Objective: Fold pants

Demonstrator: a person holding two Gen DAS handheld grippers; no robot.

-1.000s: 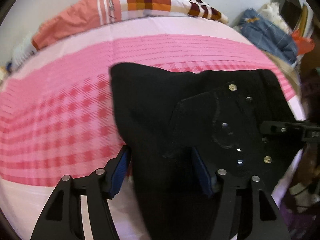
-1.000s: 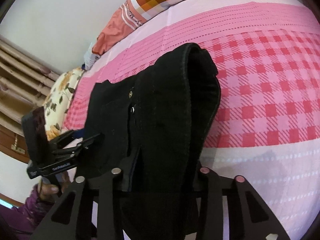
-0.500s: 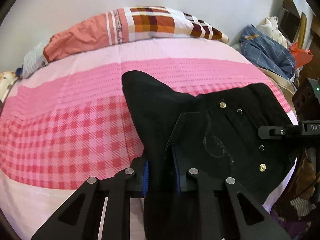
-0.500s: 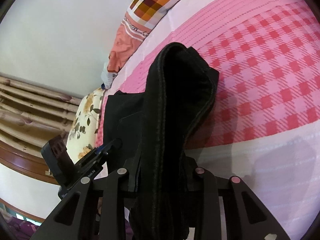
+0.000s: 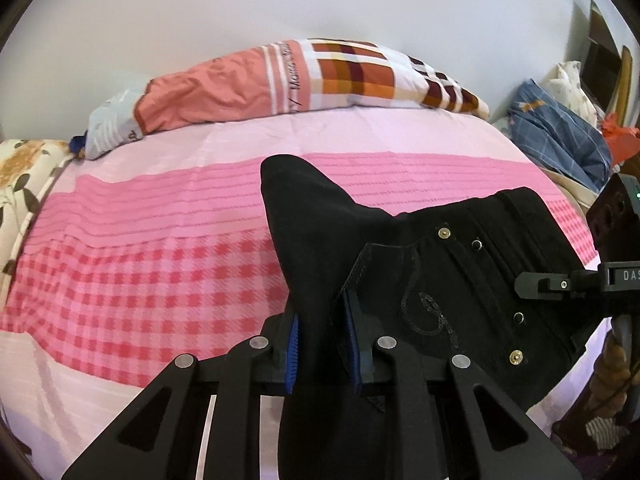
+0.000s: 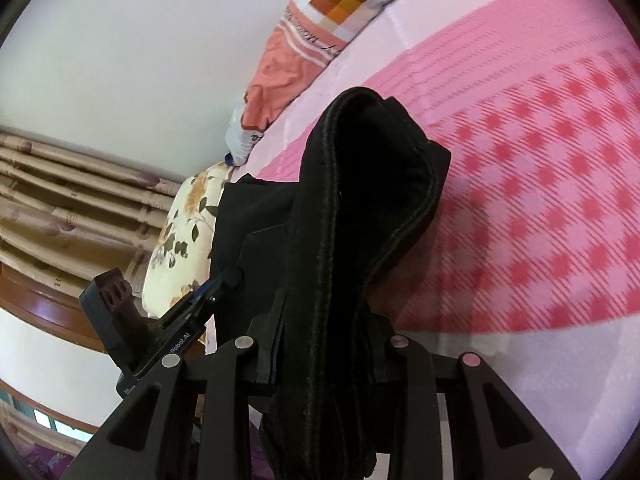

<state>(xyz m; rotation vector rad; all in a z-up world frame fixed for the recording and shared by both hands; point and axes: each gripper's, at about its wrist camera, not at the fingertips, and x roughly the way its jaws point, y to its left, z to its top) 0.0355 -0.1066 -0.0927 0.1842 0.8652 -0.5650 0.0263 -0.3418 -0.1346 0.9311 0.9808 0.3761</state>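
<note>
Pants, black and thick, hang bunched above the near edge of the pink checked bed, each end clamped: left gripper on a fold beside the pocket, right gripper on a doubled band. Uneven pulling could slip the bulky fabric free, or set it down crooked.

The left gripper clamps a fold of the black pants. The pants hang above the pink checked bedsheet.
</note>
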